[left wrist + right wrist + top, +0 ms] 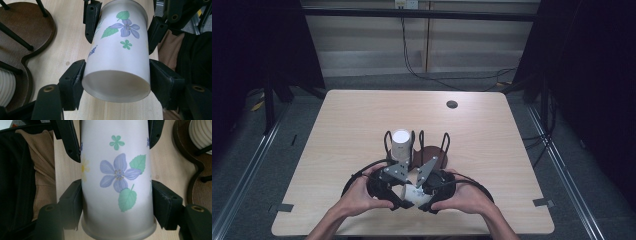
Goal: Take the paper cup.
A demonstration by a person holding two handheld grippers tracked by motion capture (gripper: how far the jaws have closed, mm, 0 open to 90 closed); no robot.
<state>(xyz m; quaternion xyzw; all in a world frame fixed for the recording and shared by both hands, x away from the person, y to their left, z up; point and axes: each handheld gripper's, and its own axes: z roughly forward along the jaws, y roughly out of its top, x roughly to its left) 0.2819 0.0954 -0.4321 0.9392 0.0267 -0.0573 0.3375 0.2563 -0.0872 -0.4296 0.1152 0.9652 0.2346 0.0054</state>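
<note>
The high view is dim, its left and right edges almost black, with the table evenly lit from above. Both gripper views are brighter and sharp, with soft shadows at their lower edges

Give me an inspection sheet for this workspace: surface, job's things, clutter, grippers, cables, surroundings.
Surface: light wood table, round dark grommet near the far right.
Job's things: white flowered cup held on its side above the near edge; dark wooden cup rack with wire loops at the middle; a ribbed white cup stands in its left slot.
Clutter: nothing seen.
Grippers: left gripper and right gripper both clamp the flowered cup, one at each end.
Cables: a black one trails from each gripper; more hang down the back wall.
Surroundings: dark curtains at both sides, grey floor, tape marks by the near corners.
</note>
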